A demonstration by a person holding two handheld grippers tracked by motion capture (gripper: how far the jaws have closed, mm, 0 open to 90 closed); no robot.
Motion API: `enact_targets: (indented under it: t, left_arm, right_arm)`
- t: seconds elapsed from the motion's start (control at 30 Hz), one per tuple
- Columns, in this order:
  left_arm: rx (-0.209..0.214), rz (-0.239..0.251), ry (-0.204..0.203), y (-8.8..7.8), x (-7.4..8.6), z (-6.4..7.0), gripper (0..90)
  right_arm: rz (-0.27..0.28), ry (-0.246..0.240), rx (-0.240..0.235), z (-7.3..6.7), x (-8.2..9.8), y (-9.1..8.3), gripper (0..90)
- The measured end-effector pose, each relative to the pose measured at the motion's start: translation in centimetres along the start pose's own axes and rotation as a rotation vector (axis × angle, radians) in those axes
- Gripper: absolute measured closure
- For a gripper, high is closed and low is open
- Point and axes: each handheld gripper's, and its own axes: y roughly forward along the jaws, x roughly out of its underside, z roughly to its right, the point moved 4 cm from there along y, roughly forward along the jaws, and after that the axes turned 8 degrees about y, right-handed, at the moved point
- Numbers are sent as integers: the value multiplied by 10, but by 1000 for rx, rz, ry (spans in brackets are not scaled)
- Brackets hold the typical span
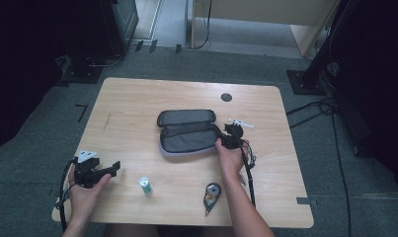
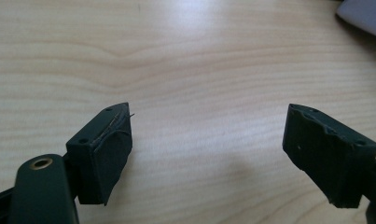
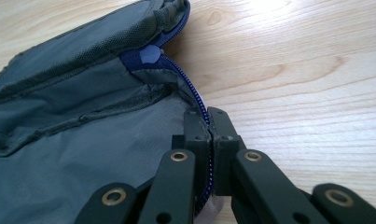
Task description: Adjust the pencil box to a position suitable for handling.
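A grey pencil case (image 1: 186, 131) lies open in the middle of the wooden table (image 1: 137, 98). My right gripper (image 1: 225, 139) is at the case's right end. In the right gripper view my right gripper (image 3: 209, 116) is shut on the blue zipper edge (image 3: 195, 95) of the pencil case (image 3: 59, 116), and the grey lining lies spread out to the left. My left gripper (image 1: 115, 168) is held low over the front left of the table, away from the case. The left gripper view has my left gripper (image 2: 209, 140) open, jaws wide apart, with bare wood between them.
A small white and green glue stick (image 1: 145, 186) stands near the front edge. A correction tape dispenser (image 1: 211, 195) lies to its right, beside the right forearm. A black round cap (image 1: 226, 97) sits in the tabletop at the back. Cables trail from both grippers.
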Motion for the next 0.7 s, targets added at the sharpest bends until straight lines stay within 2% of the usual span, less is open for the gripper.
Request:
enact_targets:
  t: [0.1, 0.17, 0.2, 0.23, 0.27, 0.3, 0.33, 0.37, 0.4, 0.43, 0.53, 0.67, 0.7]
  left_arm:
    - [-13, -12, 9, -3, 7, 2, 164]
    - [-22, -22, 27, -4, 11, 3, 159]
    - [-28, -30, 36, -4, 13, 3, 159]
    - [-28, -30, 36, -4, 13, 3, 156]
    - [-36, -31, 53, -4, 14, 4, 156]
    - [-58, -43, 86, -5, 16, 6, 153]
    - [-58, -43, 86, -5, 16, 6, 149]
    - [-72, -48, 121, -5, 18, 8, 143]
    - [-72, -48, 121, -5, 18, 8, 142]
    - [-86, -36, 140, -4, 21, 10, 139]
    - [-88, -21, 137, -4, 22, 11, 133]
    - [-78, -21, 144, -3, 22, 11, 100]
    - [-78, -21, 144, -3, 22, 11, 96]
  right_arm:
    - [7, -38, -26, -1, 1, -6, 657]
    - [24, -78, -33, -2, 0, -13, 585]
    - [31, -98, -59, -3, -1, -17, 558]
    - [37, -131, -68, -4, -2, -22, 541]
    - [37, -131, -68, -4, -2, -22, 541]
    - [44, -193, -87, -6, -3, -32, 499]
    - [42, -216, -94, -6, -3, -38, 490]
    - [53, -230, -97, -4, -3, -43, 482]
    - [53, -230, -97, -4, -3, -43, 482]
    - [63, -236, -137, 2, -2, -53, 455]
    - [62, -249, -153, 13, 2, -63, 414]
    - [40, -309, -142, 29, 9, -70, 390]
    - [40, -309, -142, 29, 9, -70, 390]
